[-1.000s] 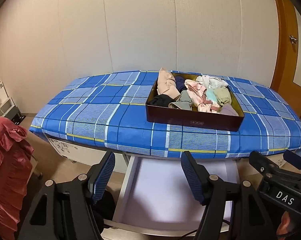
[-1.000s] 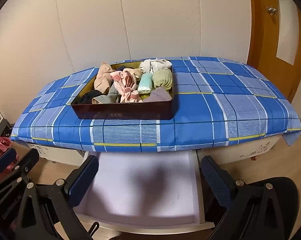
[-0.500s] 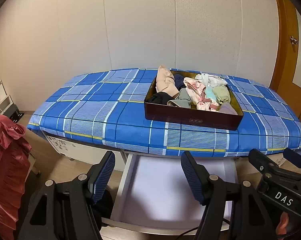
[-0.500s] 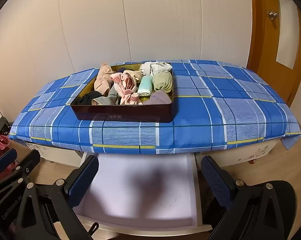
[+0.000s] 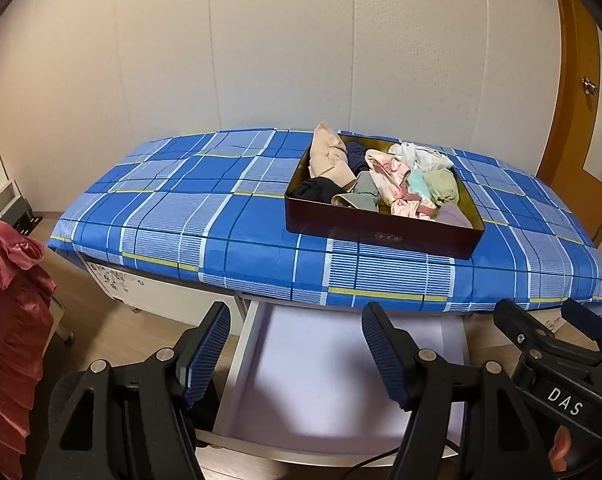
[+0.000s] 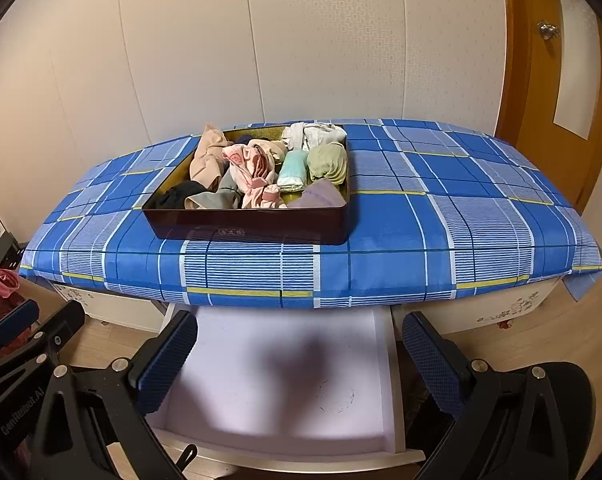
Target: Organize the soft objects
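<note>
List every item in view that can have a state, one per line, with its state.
drawer: pulled open, nothing inside
box: lidless, full of bundled clothes, resting on the blue plaid cloth
door: cannot tell whether shut
left gripper: open, holding nothing
right gripper: open, holding nothing

"DAS" stands in white on the right tool point(image 5: 581, 320)
</note>
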Demonstrator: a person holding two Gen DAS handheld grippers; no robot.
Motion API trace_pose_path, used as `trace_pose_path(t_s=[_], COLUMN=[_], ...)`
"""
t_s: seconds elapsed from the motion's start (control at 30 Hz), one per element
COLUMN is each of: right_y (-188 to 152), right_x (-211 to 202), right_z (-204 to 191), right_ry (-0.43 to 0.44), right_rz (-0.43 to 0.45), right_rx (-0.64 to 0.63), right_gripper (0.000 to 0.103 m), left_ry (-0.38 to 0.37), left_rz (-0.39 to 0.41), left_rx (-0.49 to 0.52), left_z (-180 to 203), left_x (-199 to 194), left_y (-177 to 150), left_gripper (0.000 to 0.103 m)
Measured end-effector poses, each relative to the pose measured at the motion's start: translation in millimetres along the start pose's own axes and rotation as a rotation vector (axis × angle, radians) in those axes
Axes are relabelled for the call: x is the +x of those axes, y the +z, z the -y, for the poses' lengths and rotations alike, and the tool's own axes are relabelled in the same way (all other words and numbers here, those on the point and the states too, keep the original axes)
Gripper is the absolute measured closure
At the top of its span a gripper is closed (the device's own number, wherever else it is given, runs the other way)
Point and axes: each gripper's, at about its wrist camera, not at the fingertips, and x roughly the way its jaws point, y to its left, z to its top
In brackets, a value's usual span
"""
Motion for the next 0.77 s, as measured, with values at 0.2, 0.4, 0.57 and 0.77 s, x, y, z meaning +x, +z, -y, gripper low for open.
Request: trace_pose_path(t_s=[0.2,0.4,0.57,0.77], right_y=[1.0,0.8,0.5,1.5], right_x=[0.3,1.1,1.1,6.3], right_z=[0.8,1.0,1.3,6.0], right_ry=[-0.003,-0.003,-0.005,-0.008], right_rz=[0.003,0.003,0.004,-0.005], right_rx=[0.0,-0.001,0.0,0.01], right_gripper=[0.0,0.0,0.0,0.0], left_ry=[-0.008,0.006,-0.003,-0.004], left_rz=[-0.015,0.014,0.024,-0.002], left_rx=[-0.011,0.015,0.009,0.018], left_z=[-1.5,0.9,1.2,4.5], left_x=[2.1,-2.2,-2.6,4.2], left_y=[0.8,2.0,2.3,1.7], left_gripper=[0.034,0.034,0.034,0.034])
